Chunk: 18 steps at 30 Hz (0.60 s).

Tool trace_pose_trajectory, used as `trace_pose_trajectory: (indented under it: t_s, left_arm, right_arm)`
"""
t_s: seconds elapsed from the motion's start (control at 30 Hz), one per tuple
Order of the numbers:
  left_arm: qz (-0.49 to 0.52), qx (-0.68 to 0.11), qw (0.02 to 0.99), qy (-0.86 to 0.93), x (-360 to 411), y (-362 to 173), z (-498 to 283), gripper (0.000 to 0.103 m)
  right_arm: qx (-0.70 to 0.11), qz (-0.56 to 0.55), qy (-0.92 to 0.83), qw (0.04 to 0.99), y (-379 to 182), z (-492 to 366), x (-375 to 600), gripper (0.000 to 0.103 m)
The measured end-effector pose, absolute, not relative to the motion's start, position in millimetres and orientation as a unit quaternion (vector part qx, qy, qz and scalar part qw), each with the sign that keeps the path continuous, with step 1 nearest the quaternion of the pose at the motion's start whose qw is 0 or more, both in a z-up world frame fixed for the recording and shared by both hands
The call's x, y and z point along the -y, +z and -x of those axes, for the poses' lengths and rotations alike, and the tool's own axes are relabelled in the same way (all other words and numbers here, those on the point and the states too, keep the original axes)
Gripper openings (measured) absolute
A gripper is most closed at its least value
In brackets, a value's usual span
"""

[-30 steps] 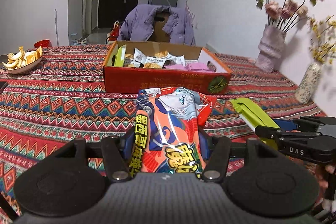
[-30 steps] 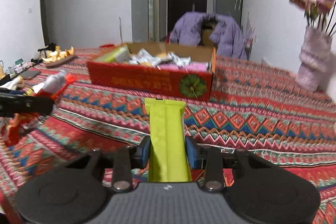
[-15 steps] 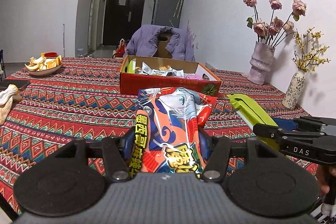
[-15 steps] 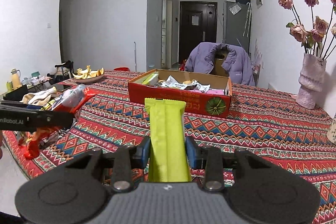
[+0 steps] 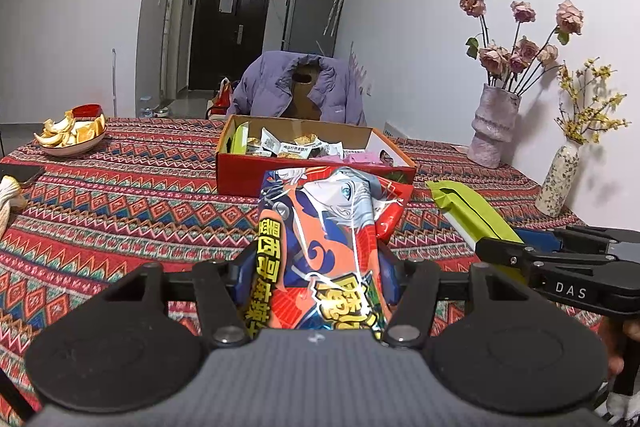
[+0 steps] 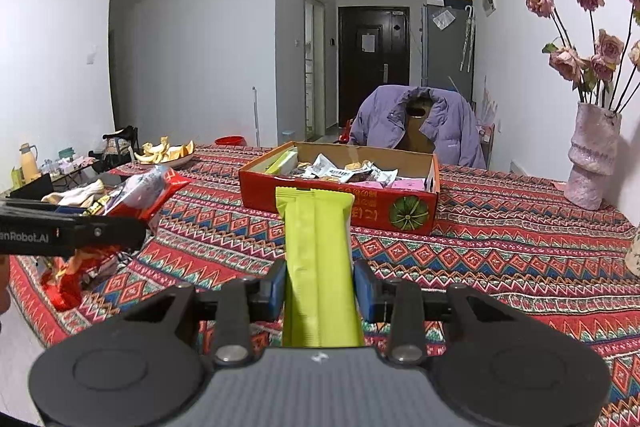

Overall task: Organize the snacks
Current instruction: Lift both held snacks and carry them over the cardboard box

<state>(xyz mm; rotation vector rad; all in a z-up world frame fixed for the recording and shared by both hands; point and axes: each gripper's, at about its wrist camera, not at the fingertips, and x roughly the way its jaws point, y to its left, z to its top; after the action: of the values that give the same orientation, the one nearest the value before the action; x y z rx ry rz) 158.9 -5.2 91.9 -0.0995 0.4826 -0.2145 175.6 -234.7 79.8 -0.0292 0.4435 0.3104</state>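
Two hand-held grippers hang above a table (image 5: 120, 211) spread with a red patterned cloth, each with a snack in its grasp. The left gripper (image 5: 316, 267) is clamped on a red-and-orange snack bag (image 5: 320, 247) printed with a cartoon face, blue pads pressing both of its sides; in the left wrist view the bag runs from the centre toward 12 o'clock. The right gripper (image 6: 320, 277) is closed on a lime-green snack bar (image 6: 318, 259), which stands straight up the middle of the right wrist view between the blue fingers (image 6: 366, 291). Beyond both, at 12 o'clock, an open red cardboard box (image 6: 340, 203) sits on the cloth, already holding a mix of small white, pink and green packets; neither held snack touches it. A purple jacket (image 6: 416, 123) hangs over a chair behind the box. A dish of orange peel (image 5: 70, 135) lies at 10 o'clock in the left wrist view, and a pale vase of dried roses (image 5: 492, 131) stands at 2 o'clock beside a slimmer speckled vase (image 5: 558, 183) with yellow sprigs.
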Motion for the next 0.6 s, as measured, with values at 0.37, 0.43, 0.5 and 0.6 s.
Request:
trace_pose_trajectory:
  t_s: [0.37, 0.43, 0.5, 0.6]
  left_arm:
    - [0.08, -0.229, 0.961, -0.132, 6.2, 146.1, -272.9, 0.059]
    - [0.08, -0.231, 0.96, -0.137, 9.2, 156.2, -297.1, 0.059]
    - [0.075, -0.229, 0.96, -0.142, 13.5, 167.4, -325.9, 0.059]
    - [0.062, -0.227, 0.962, -0.139, 20.4, 177.5, -362.6, 0.059]
  right_arm:
    - [-0.206, -0.028, 0.164, 0.964, 130.5, -287.3, 255.2, 0.035]
    - [-0.202, -0.045, 0.161, 0.965, 139.0, -314.5, 259.9, 0.035]
    - [-0.202, -0.061, 0.162, 0.964, 146.0, -343.1, 264.7, 0.035]
    - [-0.214, -0.081, 0.168, 0.959, 152.1, -392.1, 270.0, 0.035]
